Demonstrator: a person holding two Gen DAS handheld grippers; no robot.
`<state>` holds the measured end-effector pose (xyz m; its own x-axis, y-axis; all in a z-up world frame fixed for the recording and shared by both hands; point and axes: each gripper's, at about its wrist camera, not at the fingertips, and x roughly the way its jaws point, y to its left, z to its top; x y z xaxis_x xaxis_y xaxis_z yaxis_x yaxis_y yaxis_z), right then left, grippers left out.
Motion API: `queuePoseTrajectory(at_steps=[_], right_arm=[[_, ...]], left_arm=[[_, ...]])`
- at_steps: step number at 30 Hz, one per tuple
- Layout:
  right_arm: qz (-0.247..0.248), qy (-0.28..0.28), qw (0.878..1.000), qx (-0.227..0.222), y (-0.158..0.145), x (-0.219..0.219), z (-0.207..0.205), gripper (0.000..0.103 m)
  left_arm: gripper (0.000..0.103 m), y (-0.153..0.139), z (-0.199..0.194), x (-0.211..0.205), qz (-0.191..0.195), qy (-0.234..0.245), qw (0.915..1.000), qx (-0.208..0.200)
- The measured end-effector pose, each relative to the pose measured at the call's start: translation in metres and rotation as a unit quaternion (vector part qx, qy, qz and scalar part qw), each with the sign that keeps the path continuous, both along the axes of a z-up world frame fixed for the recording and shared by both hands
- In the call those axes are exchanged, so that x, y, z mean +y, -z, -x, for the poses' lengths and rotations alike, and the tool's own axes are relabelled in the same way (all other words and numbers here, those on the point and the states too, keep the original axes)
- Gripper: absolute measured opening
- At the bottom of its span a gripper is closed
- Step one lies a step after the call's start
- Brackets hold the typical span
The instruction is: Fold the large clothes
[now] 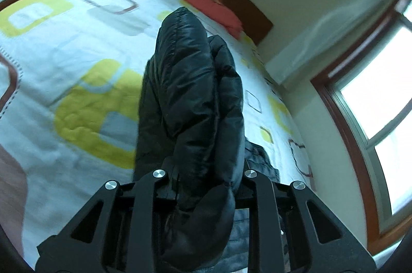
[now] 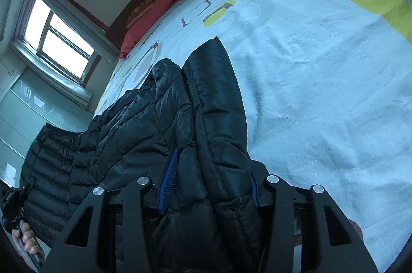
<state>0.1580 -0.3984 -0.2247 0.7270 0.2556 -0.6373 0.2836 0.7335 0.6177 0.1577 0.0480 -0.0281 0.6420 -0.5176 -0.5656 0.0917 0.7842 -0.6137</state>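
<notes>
Bedroom daylight from the window (image 2: 59,38) falls on a bed whose patterned white bedspread (image 1: 64,61) serves as the folding surface, with a red pillow (image 1: 206,0) at its head.

The black puffer jacket (image 2: 128,128) is at the bedspread's near edge, on the window side. It is bunched and partly lifted rather than spread flat.

The left gripper (image 1: 203,170) is clamped on a thick fold of the jacket (image 1: 190,92), which stands up ahead of its jaws above the bedspread. The right gripper (image 2: 211,182) pinches another doubled edge between its blue pads (image 2: 168,177). At the lower left of the right wrist view, a hand (image 2: 28,242) holds the other tool beside the jacket's hanging part.

I judge the fold to be at an early stage: both edges are secured, but no neat crease shows. Laying the jacket out on the bedspread and folding it over remain.
</notes>
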Motion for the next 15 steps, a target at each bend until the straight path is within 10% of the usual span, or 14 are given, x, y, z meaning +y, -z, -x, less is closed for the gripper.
queuePoseTrajectory(at_steps=[15], right_arm=[[-0.033,-0.003,0.999,-0.015,0.012,-0.007,0.008,0.042]], left_arm=[[0.022,0.003,0.001,-0.165,-0.015,0.123,0.9922,-0.014]])
